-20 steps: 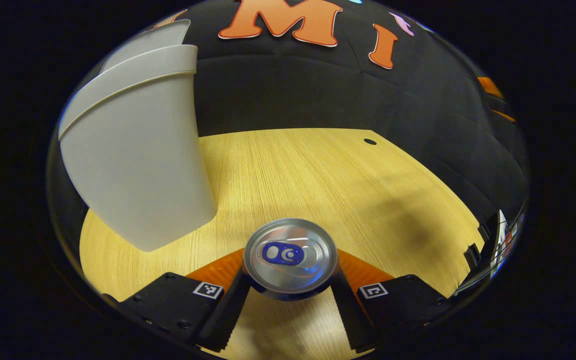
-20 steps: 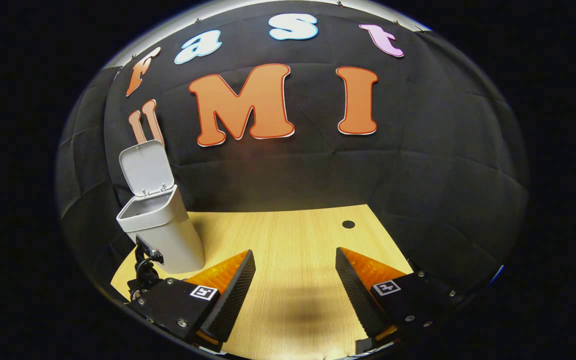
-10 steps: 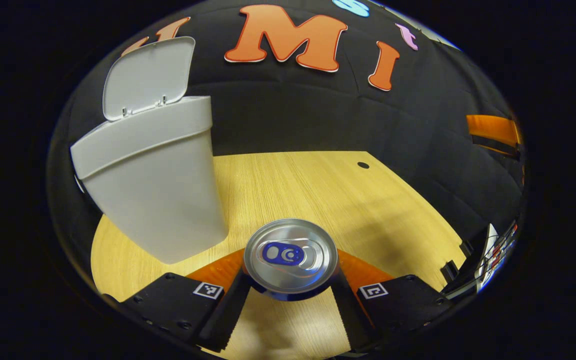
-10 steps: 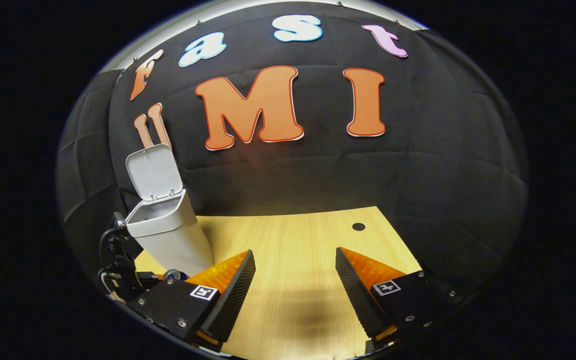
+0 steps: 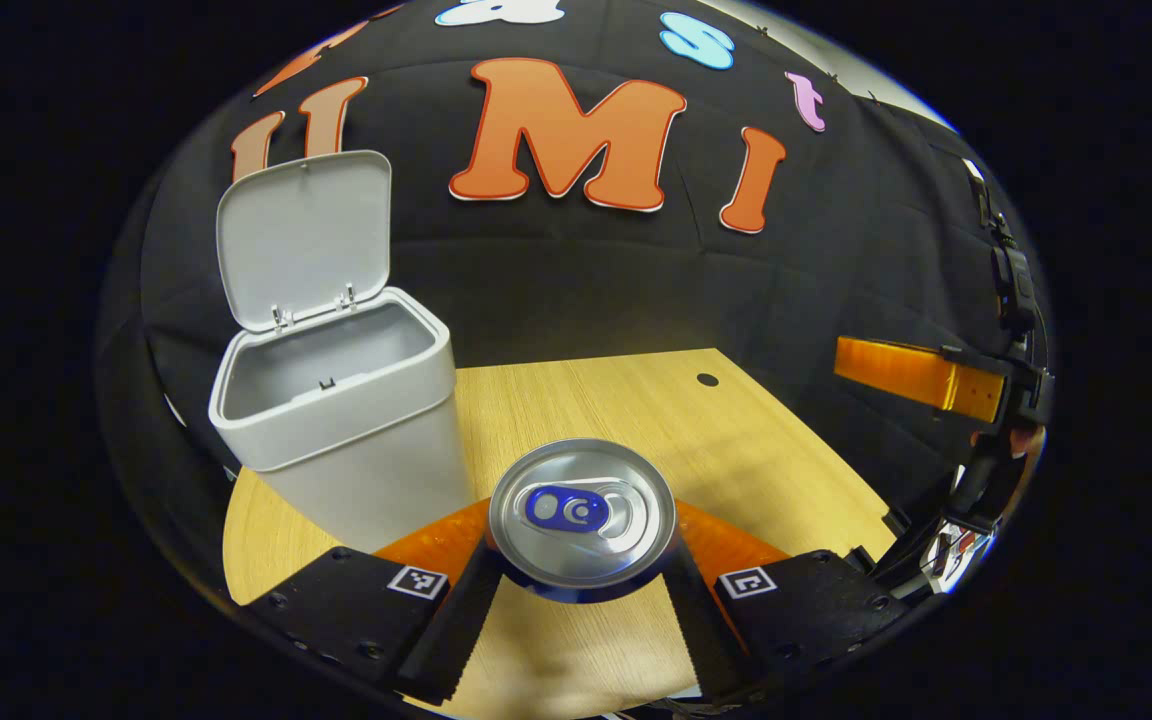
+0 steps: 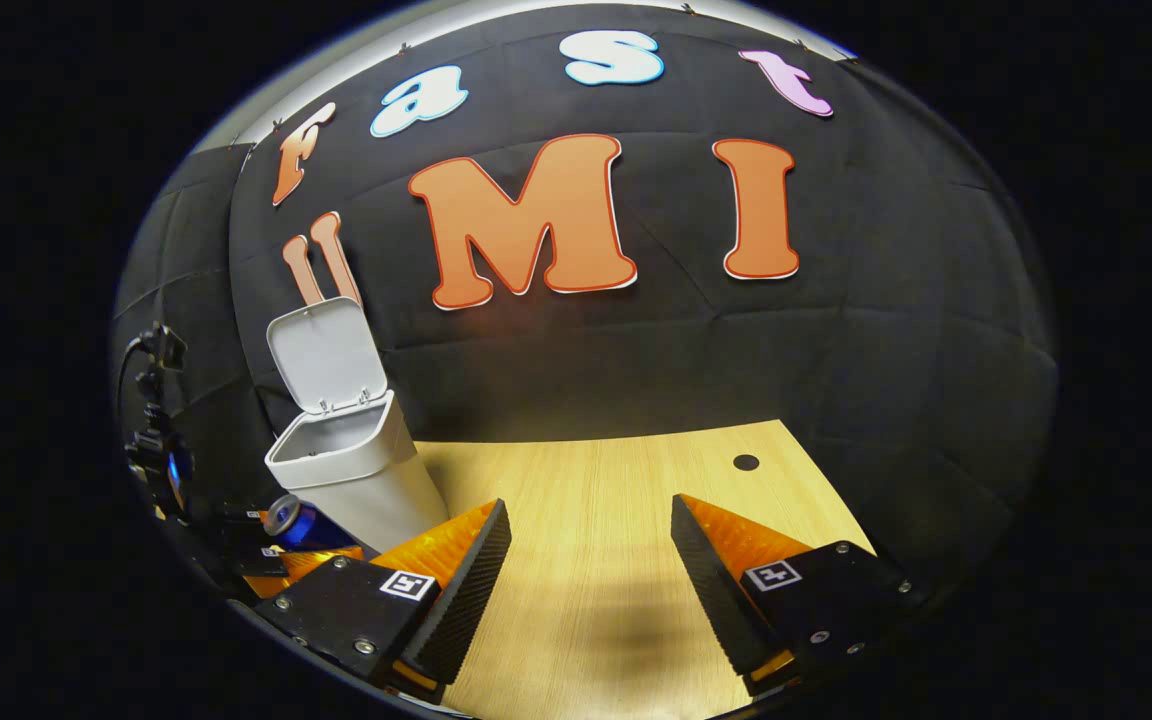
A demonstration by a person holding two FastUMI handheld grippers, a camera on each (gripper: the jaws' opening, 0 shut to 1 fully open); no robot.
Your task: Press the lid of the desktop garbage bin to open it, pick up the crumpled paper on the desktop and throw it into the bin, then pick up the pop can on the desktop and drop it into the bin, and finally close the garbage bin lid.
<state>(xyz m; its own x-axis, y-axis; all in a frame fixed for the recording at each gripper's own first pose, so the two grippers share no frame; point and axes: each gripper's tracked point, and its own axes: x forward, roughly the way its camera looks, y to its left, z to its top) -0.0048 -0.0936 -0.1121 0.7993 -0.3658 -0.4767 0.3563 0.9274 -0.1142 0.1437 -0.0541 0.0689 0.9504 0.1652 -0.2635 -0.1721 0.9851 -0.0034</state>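
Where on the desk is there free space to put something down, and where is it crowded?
Free: the bare desk from the garbage bin to the small dark hole. Crowded: beside the bin, where the left gripper holds the pop can.

Pop can (image 5: pixel 581 515): shiny brushed-metal top, glossy blue tab and side. Garbage bin (image 5: pixel 341 420) and raised lid (image 5: pixel 304 235): smooth matt grey plastic. Desktop (image 5: pixel 636 410): pale wood-grain surface, low sheen. Booth wall (image 6: pixel 636 350): matt black cloth, creased.
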